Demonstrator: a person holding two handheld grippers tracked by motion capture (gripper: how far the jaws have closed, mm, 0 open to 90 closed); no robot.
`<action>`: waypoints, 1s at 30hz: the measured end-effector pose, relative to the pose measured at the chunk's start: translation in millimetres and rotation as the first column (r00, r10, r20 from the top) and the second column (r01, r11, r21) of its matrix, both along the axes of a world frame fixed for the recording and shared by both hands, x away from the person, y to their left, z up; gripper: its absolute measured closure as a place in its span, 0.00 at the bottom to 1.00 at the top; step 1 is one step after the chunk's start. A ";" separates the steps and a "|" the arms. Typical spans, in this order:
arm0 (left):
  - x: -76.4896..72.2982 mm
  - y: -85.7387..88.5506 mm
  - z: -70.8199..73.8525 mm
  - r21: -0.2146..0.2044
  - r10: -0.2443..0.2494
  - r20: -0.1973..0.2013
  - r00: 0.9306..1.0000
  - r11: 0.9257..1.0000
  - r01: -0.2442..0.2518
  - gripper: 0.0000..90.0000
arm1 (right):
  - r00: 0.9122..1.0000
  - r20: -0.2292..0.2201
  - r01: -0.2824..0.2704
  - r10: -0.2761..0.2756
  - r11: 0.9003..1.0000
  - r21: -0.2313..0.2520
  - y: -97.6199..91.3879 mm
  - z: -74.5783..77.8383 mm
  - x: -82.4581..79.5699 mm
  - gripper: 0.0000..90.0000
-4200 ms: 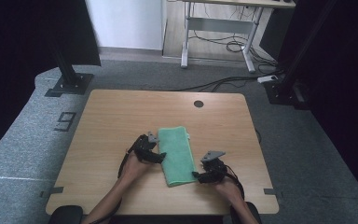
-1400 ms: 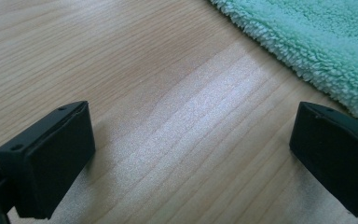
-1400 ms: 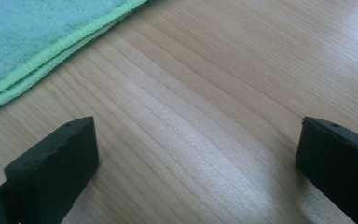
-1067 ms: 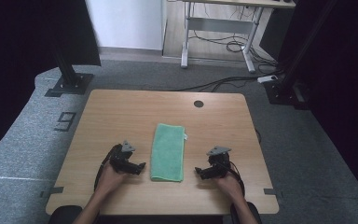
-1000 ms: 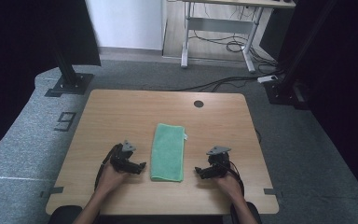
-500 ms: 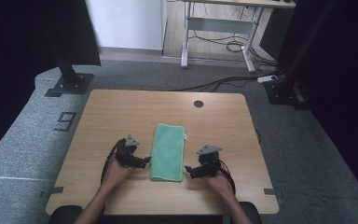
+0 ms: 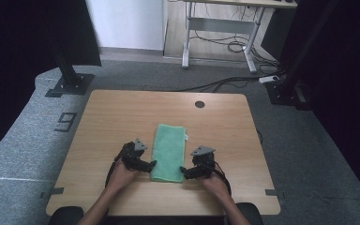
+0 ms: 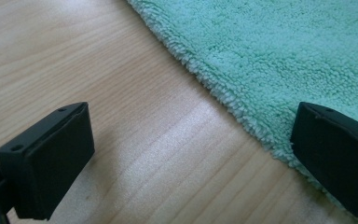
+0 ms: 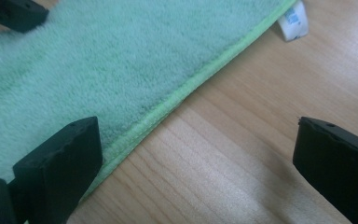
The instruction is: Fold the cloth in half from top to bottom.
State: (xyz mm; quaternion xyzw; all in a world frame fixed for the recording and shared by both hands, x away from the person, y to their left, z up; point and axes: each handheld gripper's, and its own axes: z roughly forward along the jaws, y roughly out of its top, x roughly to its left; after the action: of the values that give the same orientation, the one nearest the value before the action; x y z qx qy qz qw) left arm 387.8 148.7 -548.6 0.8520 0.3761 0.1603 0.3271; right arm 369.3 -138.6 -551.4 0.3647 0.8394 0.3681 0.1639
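Surface: light wooden table on grey carpet, a desk frame behind.
Towel: green folded terry towel lies flat near the table's front edge, between the two grippers; white tag at its far corner.
Left gripper: jaws wide apart, one over bare wood, one over the towel's fluffy edge.
Right gripper: jaws wide apart, straddling the towel's stitched hem.

Lighting is even and moderate over the light wooden table; the surroundings fall into near-black at both sides. The high view is soft and slightly grainy. In both gripper views, pale glare streaks the wood grain, the near black jaws blur, and the green terry towel stays sharp.
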 end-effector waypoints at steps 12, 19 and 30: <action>-14.7 -2.2 2.7 0.033 0.010 -0.010 1.000 0.999 -0.010 0.00 | 0.999 -0.043 -0.009 0.008 1.000 -0.002 -0.4 -1.9 -6.9 0.05; -23.8 0.6 3.0 0.030 -0.004 -0.026 1.000 1.000 0.004 0.00 | 0.998 -0.050 -0.040 0.040 0.999 -0.008 0.7 -0.7 -17.3 0.07; -22.5 3.7 18.1 0.073 -0.009 -0.011 1.000 0.997 0.009 0.00 | 0.996 -0.057 -0.067 0.065 0.997 -0.024 2.2 0.4 -30.1 0.07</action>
State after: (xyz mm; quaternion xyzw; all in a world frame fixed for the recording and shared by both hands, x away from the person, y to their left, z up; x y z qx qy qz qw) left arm 365.3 152.5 -530.5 0.8658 0.3679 0.1680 0.2945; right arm 339.2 -136.4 -551.0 0.3448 0.8600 0.3520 0.1327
